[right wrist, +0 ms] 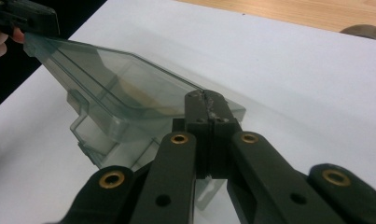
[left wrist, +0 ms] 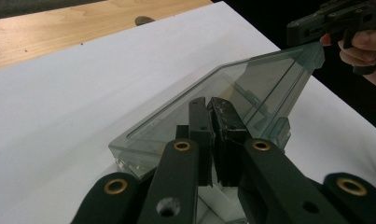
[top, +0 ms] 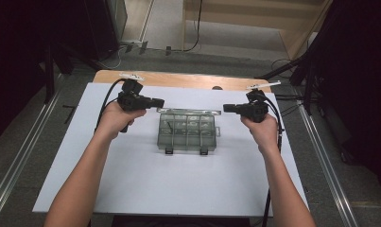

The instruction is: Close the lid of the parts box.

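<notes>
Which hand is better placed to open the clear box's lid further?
Left, slightly: both are shut on the lid, but the left gripper bites deeper over its edge; the right gripper pinches just a corner.

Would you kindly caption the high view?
Two hand-held grippers, left and right, flank a clear plastic compartment box on a white board.

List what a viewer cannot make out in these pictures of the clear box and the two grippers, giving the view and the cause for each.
1. Contents of the clear box: in the high view they are too small and dimmed by the tinted plastic.
2. Gripped edge of the lid: in both gripper views the shut jaws cover it.
3. Dark round mark on the wooden table: the picture's edge cuts it off in the right gripper view.
</notes>
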Tool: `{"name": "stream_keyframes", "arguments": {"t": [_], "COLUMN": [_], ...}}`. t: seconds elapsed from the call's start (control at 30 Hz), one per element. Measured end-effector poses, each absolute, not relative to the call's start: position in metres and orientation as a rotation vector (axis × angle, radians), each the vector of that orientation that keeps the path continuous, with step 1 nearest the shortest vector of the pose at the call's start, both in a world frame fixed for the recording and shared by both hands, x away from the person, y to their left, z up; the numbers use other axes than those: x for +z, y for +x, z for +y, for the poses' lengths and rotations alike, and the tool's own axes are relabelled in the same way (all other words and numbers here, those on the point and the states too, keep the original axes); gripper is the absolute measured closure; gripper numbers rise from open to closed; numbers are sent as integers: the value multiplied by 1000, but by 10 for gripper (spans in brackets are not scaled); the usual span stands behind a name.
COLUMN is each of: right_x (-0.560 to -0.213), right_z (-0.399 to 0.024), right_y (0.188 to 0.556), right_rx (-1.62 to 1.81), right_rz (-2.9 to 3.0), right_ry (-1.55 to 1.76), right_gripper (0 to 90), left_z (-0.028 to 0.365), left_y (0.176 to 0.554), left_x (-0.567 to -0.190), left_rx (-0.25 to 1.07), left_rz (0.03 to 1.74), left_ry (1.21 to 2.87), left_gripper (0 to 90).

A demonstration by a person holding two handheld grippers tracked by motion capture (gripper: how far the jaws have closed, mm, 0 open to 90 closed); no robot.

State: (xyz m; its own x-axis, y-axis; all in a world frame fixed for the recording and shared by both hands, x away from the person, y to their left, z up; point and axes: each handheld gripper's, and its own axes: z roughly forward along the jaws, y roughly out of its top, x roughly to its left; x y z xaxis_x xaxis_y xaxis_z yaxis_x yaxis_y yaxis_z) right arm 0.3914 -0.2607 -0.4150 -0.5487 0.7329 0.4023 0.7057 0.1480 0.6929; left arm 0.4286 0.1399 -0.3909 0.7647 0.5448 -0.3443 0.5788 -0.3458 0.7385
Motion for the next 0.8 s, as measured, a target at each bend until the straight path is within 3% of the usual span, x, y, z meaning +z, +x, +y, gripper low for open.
{"name": "stream_keyframes", "arguments": {"t": [0.8], "right_x": [-404], "right_z": [-240], "right_y": [382], "right_rx": [1359], "right_rz": [2414], "right_ry": [1414], "right_gripper": [894], "left_z": [146], "left_y": [407], "left_x": [-397], "left_rx": [-5], "left_rz": [852], "left_ry": [2019], "left_gripper": [871]}}
